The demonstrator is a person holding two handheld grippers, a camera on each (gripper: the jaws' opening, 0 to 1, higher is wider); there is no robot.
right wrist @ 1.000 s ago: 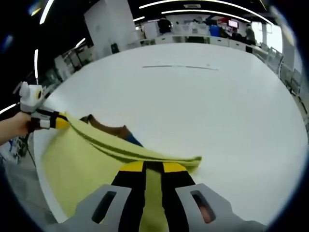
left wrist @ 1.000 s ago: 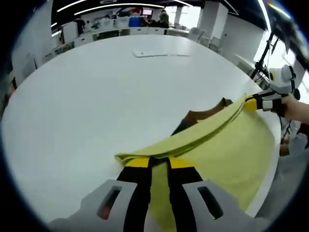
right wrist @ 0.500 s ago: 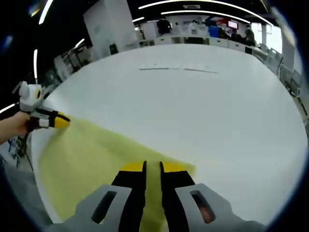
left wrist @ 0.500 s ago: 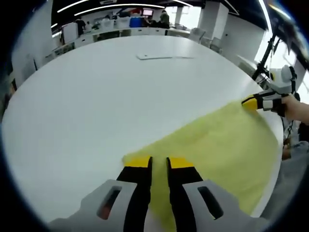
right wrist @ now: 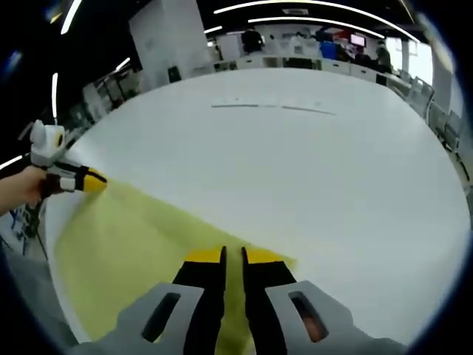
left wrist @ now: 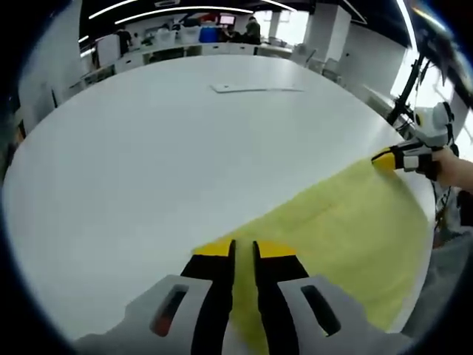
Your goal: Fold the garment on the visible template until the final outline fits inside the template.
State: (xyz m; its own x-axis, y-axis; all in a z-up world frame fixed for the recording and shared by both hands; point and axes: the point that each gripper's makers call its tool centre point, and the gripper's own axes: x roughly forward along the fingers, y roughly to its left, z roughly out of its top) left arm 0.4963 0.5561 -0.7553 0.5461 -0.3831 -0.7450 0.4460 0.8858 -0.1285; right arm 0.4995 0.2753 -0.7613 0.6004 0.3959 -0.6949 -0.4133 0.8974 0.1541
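Now pinching the yellow garment (left wrist: 347, 222) at both far corners, stretched flat across the near edge of the white table (left wrist: 170, 140). Left gripper (left wrist: 244, 248) clamped tight on one corner of cloth, jaws nearly together; right gripper (right wrist: 233, 255) likewise on the other. Thin template strip (right wrist: 273, 108) lying well beyond, mid-table.

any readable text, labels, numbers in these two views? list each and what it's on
None readable.
Yellow cloth: plain, no print or tag showing.
White table: no markings; the thin flat strip far across it carries nothing legible.
Screens in the room behind: lit, but too small and blurred to read.
Left gripper and right gripper: no lettering seen.
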